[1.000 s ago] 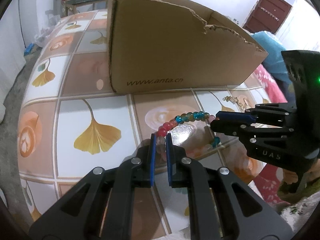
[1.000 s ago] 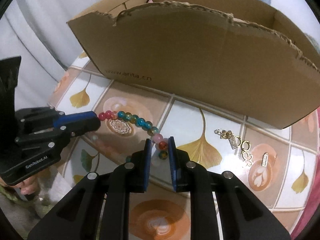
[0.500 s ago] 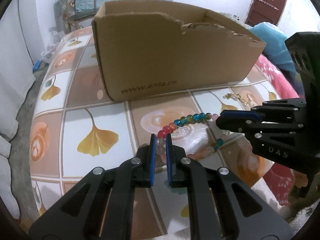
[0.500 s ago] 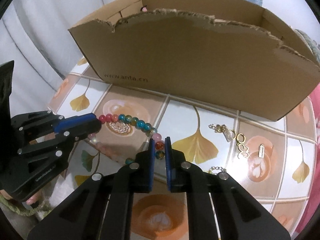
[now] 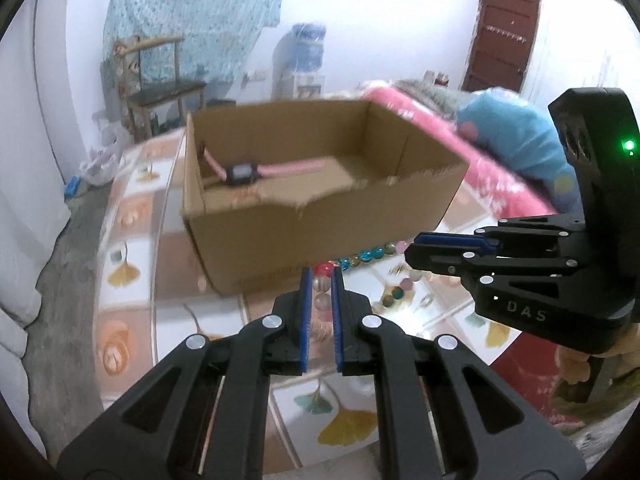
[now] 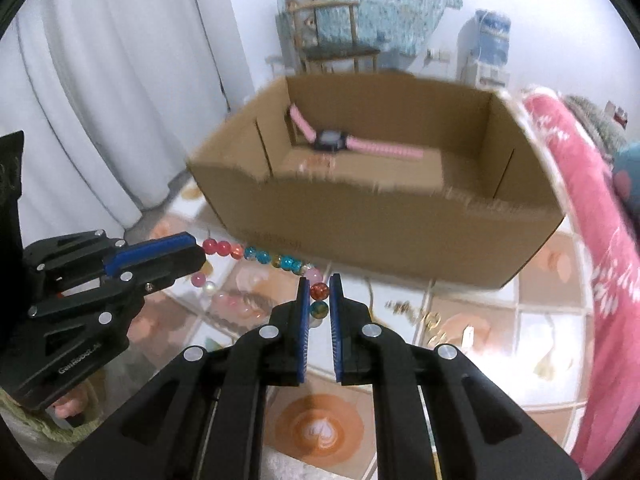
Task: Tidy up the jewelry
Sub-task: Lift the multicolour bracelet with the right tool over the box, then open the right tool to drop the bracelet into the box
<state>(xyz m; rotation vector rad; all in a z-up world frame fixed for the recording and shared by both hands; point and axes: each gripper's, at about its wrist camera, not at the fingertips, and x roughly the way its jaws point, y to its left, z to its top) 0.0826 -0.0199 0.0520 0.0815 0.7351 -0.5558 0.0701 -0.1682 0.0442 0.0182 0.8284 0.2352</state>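
A bracelet of red, blue and clear beads [image 5: 362,258] [image 6: 260,256] hangs stretched between both grippers, above the patterned table and in front of the open cardboard box [image 5: 320,224] [image 6: 380,236]. My left gripper [image 5: 320,280] is shut on a pale bead at one end. It also shows at the left of the right wrist view as the left gripper [image 6: 192,250]. My right gripper [image 6: 319,286] is shut on a red bead at the other end, and appears side-on as the right gripper [image 5: 416,246]. A pink-strapped watch [image 5: 240,174] [image 6: 330,140] lies inside the box.
Small gold pieces of jewelry [image 6: 404,308] lie on the tiled tablecloth [image 6: 320,432] to the right of the bracelet. A pink blanket [image 6: 580,184] borders the table on the right, a white curtain [image 6: 100,100] on the left. A chair [image 6: 332,40] and a water dispenser [image 6: 488,40] stand behind.
Both grippers have risen together, lifting the bracelet off the table. The view now looks over the box's torn front wall onto the watch inside.
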